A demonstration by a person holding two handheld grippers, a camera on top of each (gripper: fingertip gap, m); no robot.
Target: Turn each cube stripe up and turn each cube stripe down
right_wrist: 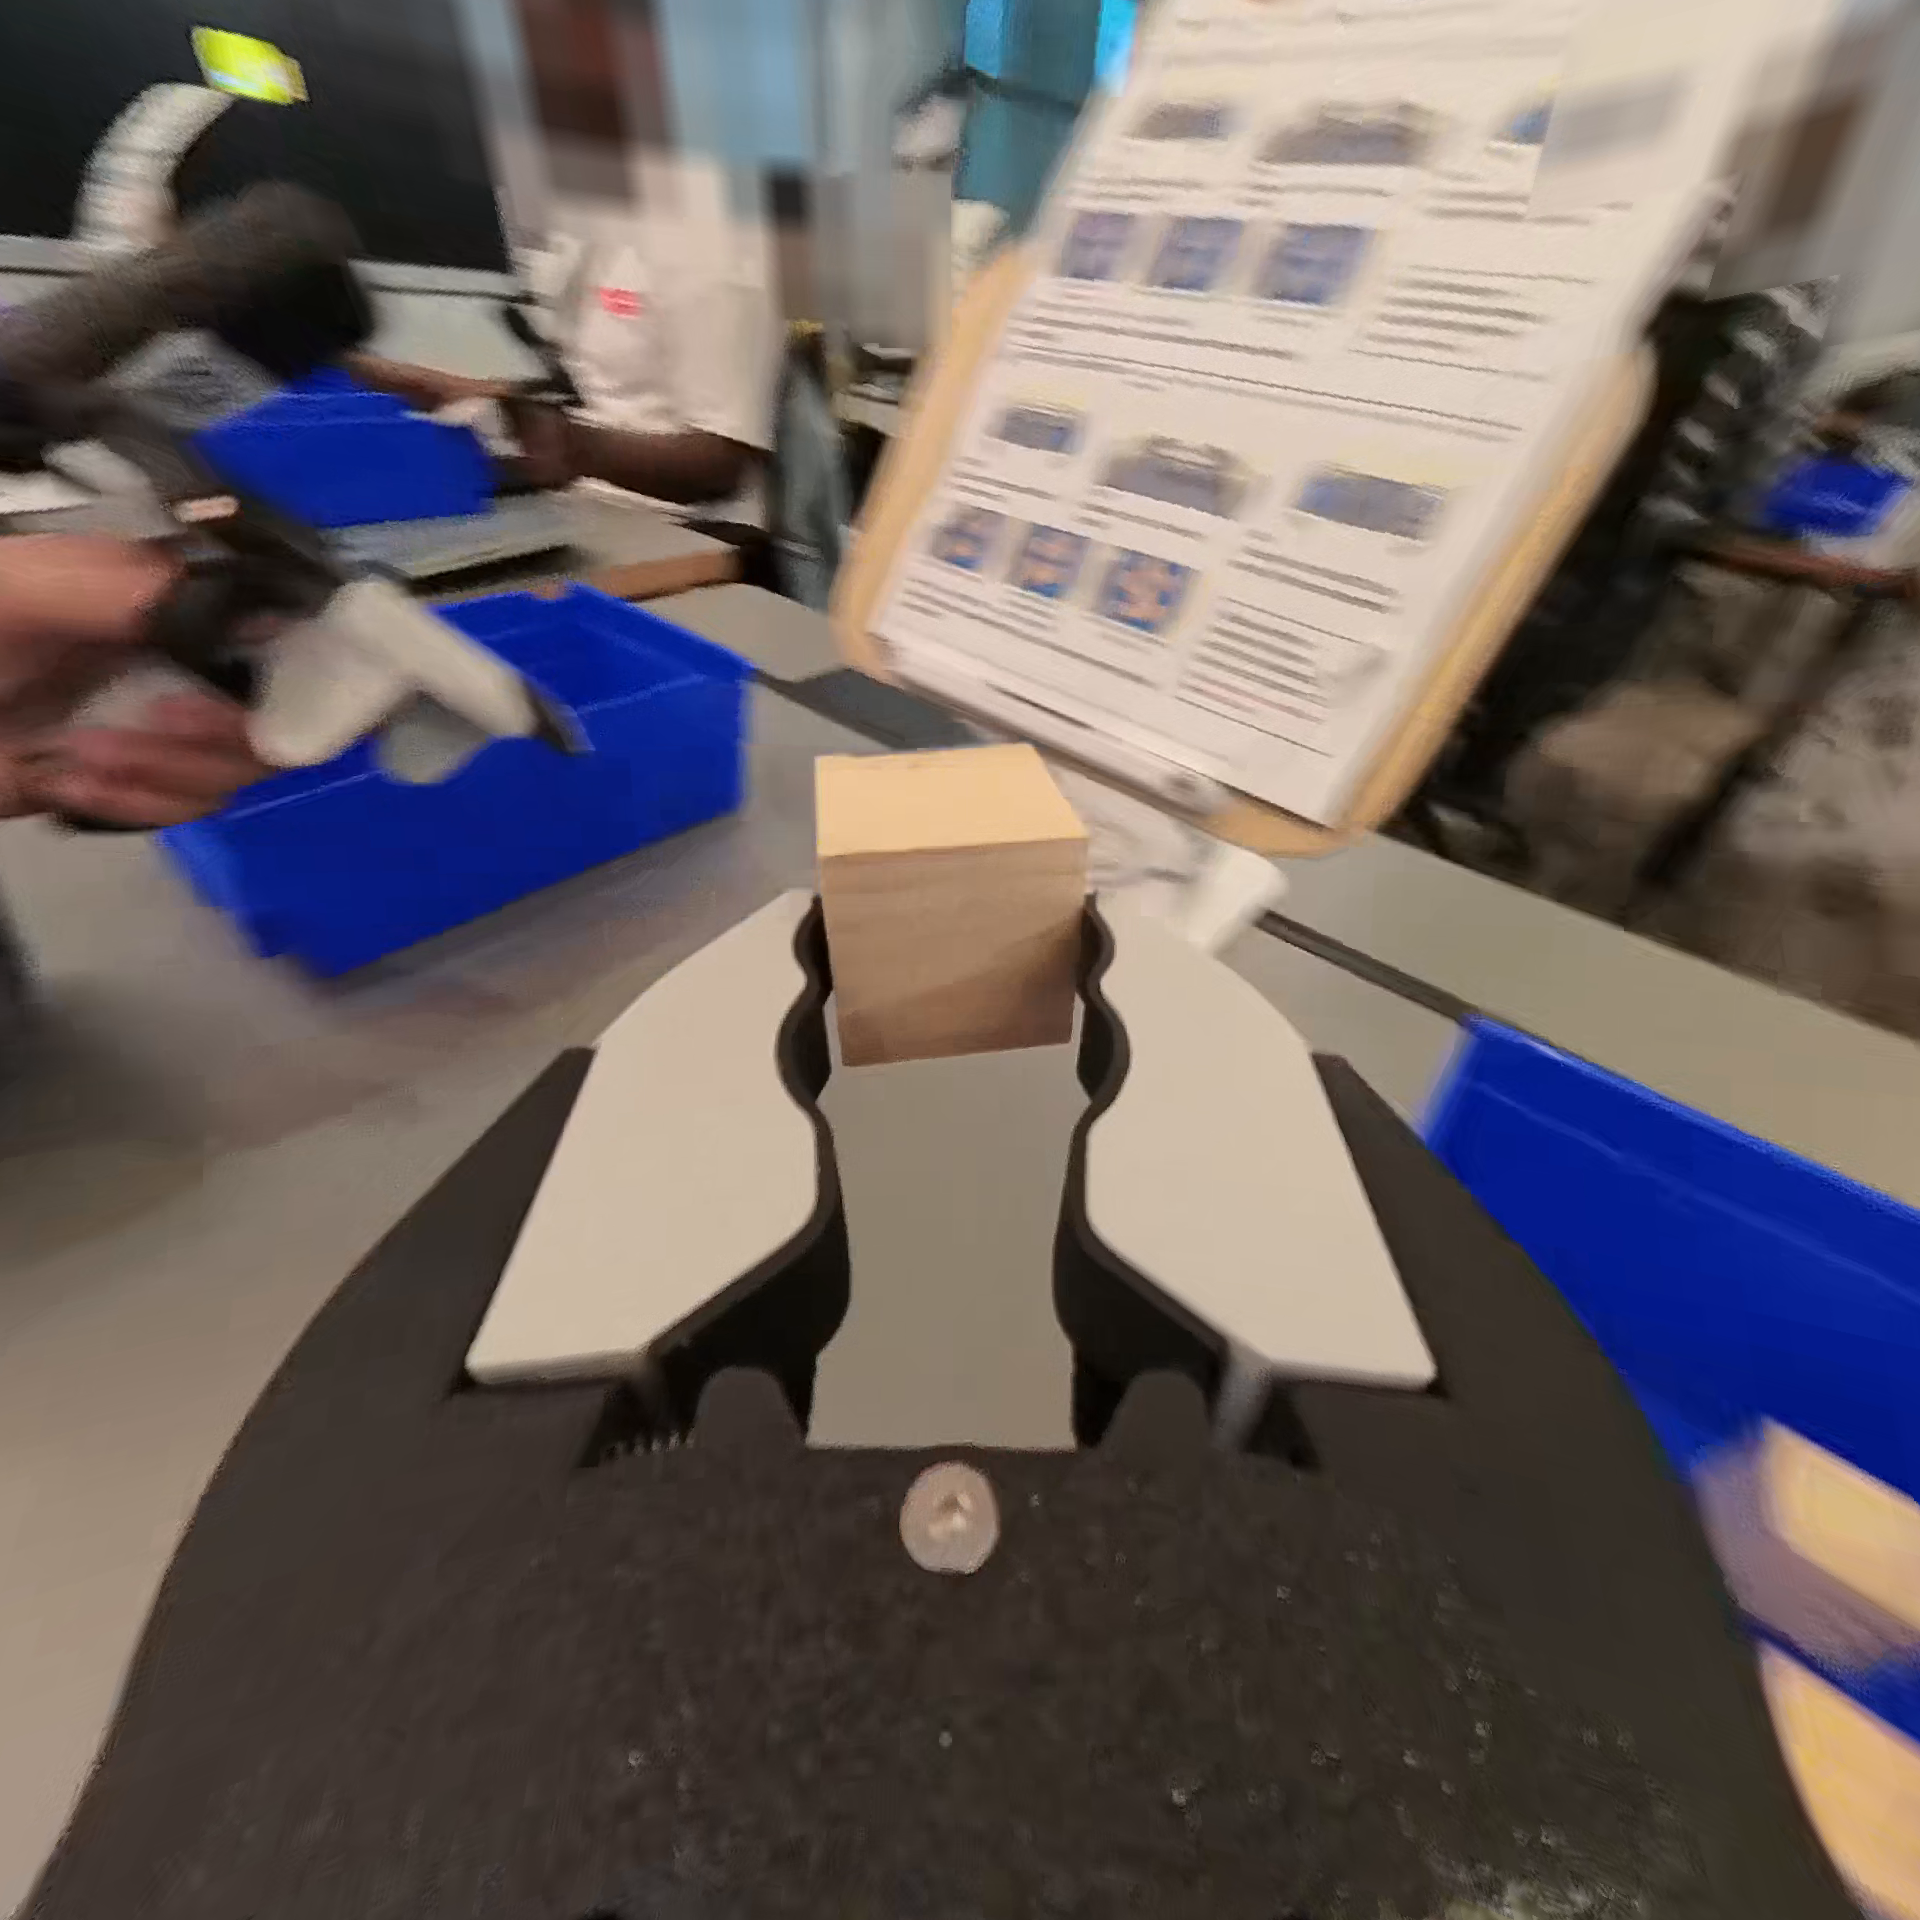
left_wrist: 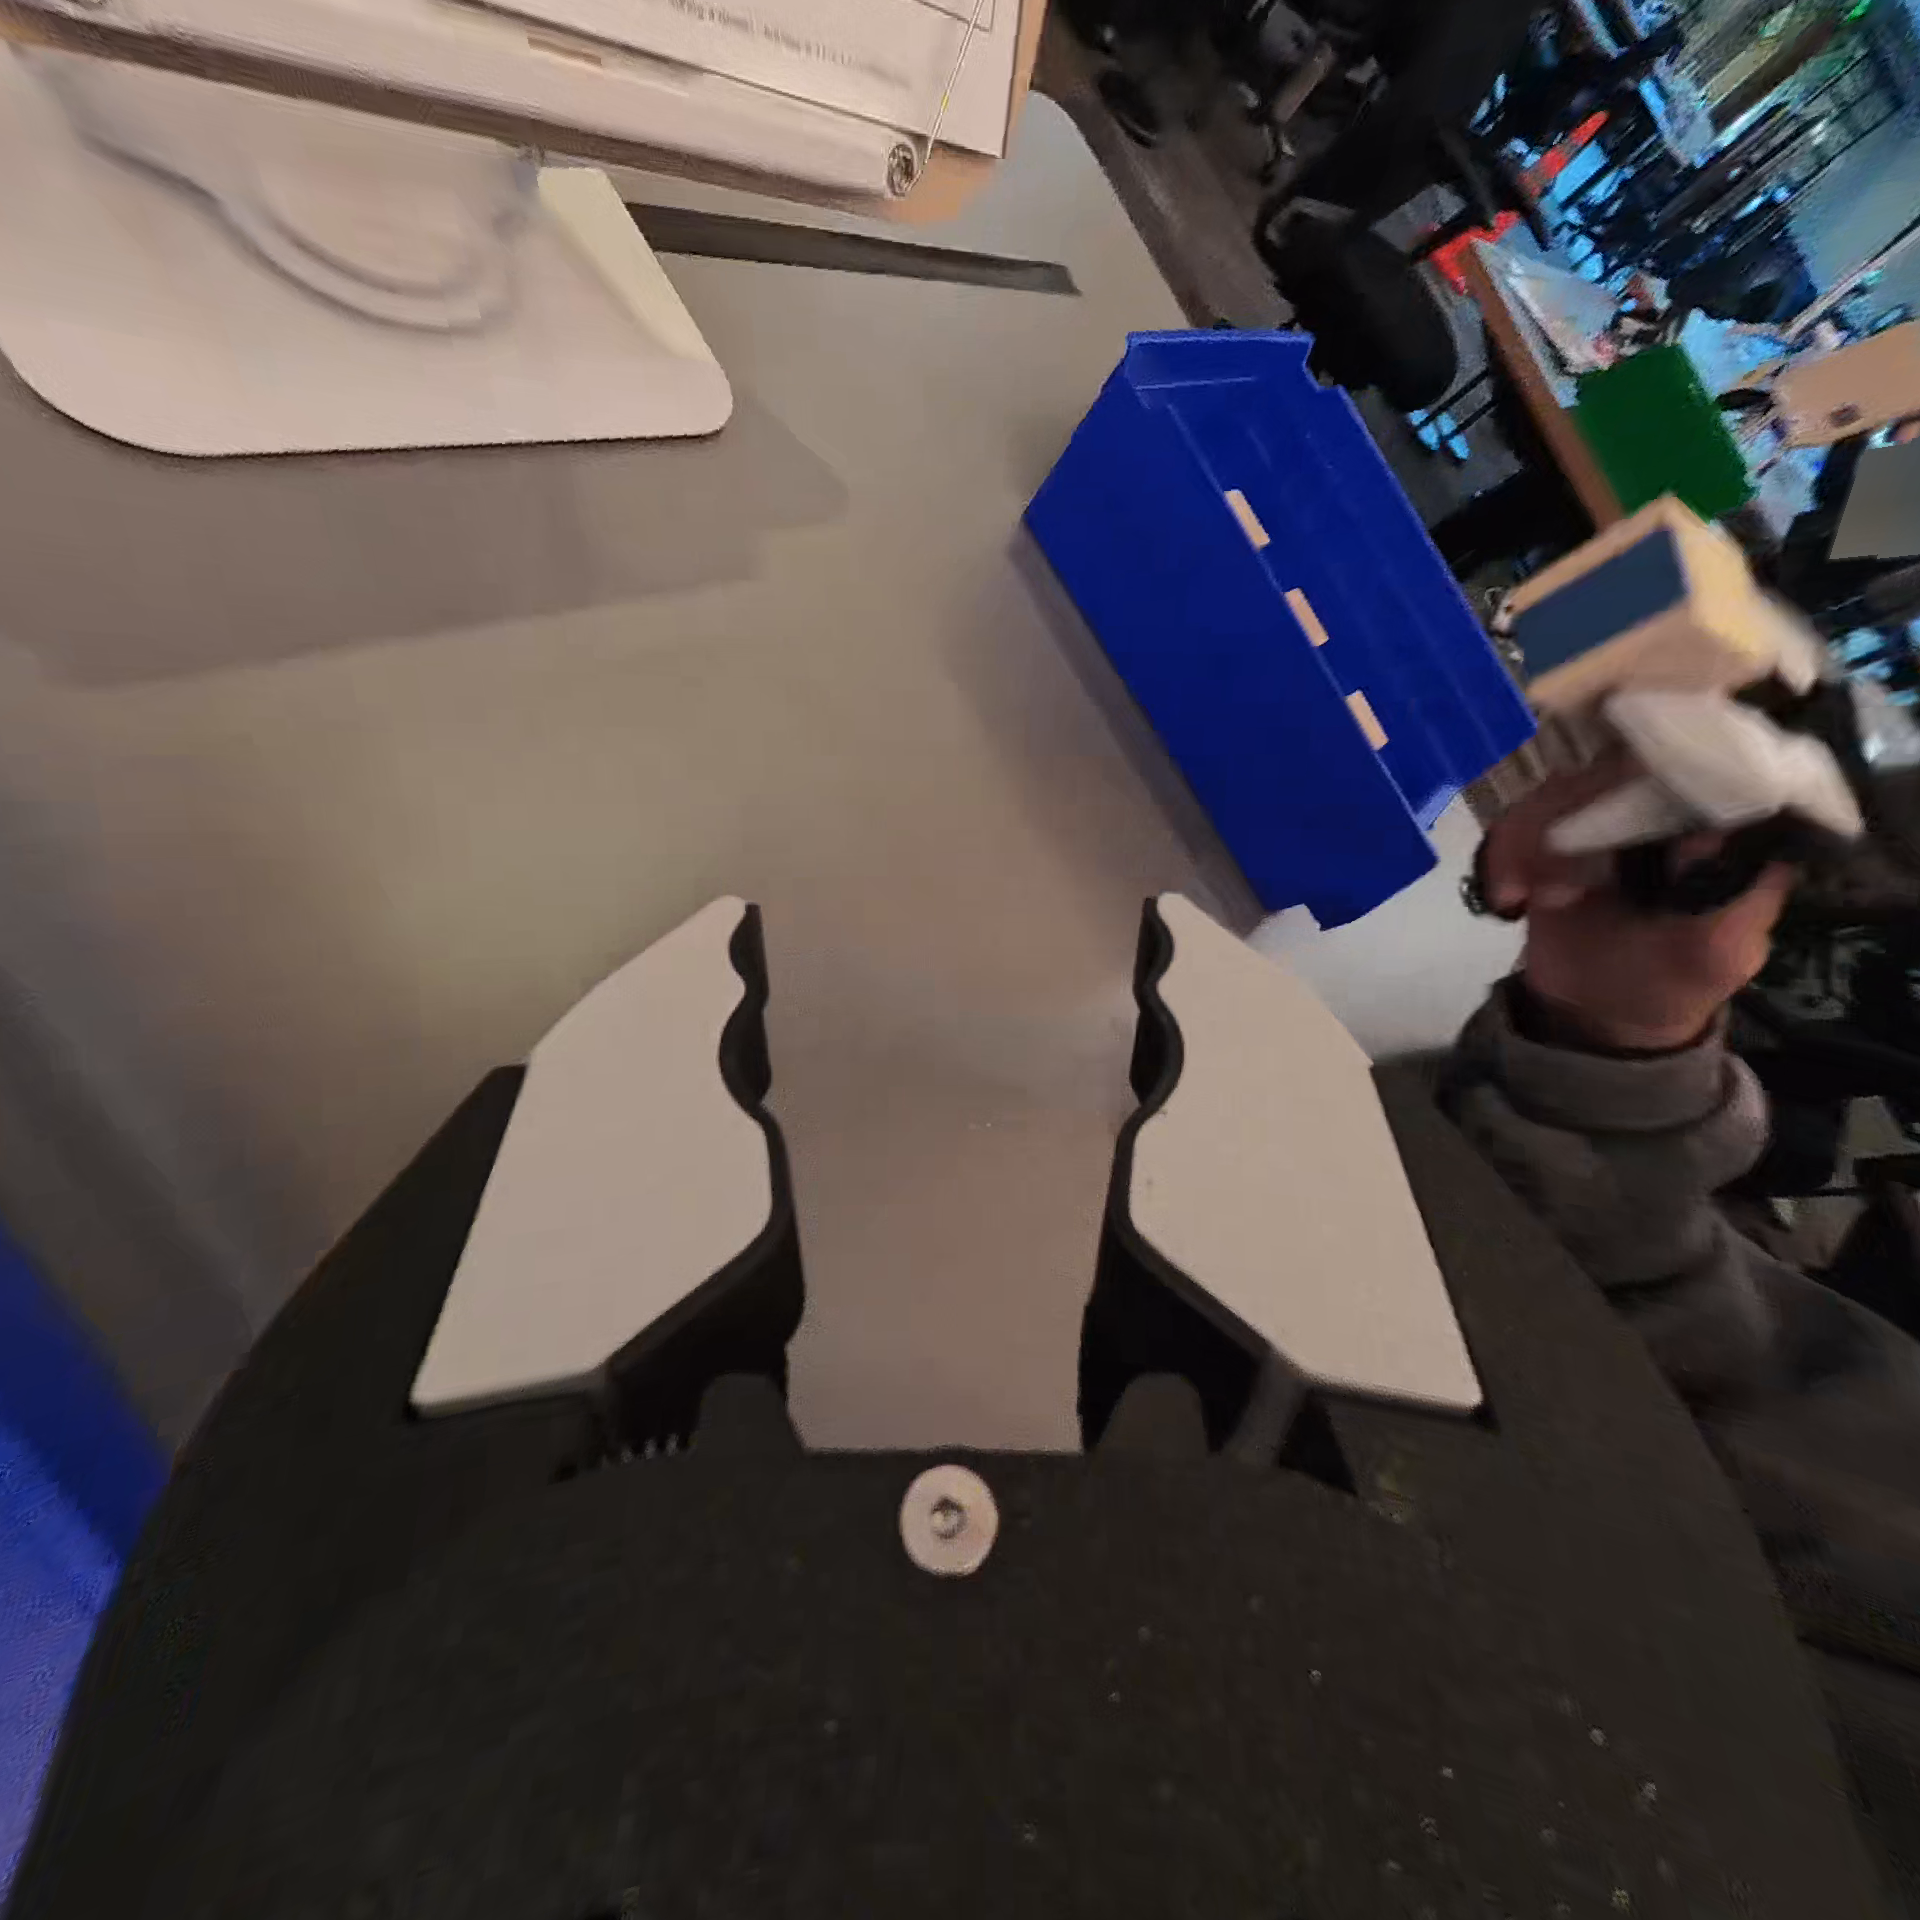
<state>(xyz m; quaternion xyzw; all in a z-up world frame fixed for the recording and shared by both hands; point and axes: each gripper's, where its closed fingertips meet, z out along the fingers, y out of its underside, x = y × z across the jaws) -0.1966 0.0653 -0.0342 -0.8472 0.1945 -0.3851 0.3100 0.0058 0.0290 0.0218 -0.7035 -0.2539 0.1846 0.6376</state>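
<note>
My right gripper (right_wrist: pixel 951 966) is shut on a wooden cube (right_wrist: pixel 948 899) and holds it above the grey table; only plain wood faces show in the right wrist view. In the left wrist view the same cube (left_wrist: pixel 1621 608) shows a blue stripe on one face, held in the right gripper (left_wrist: pixel 1662 707) above the right end of a blue bin (left_wrist: pixel 1174 623). Three pale cube tops peek over that bin's wall. My left gripper (left_wrist: pixel 948 935) is open and empty above bare table; it also shows in the right wrist view (right_wrist: pixel 540 717) over another blue bin (right_wrist: pixel 468 821).
A white stand base (left_wrist: pixel 364 343) carries a tilted board with printed sheets (right_wrist: pixel 1278 416) at the back of the table (left_wrist: pixel 520 727). A third blue bin (right_wrist: pixel 1683 1247) sits at the right. People sit at other tables behind.
</note>
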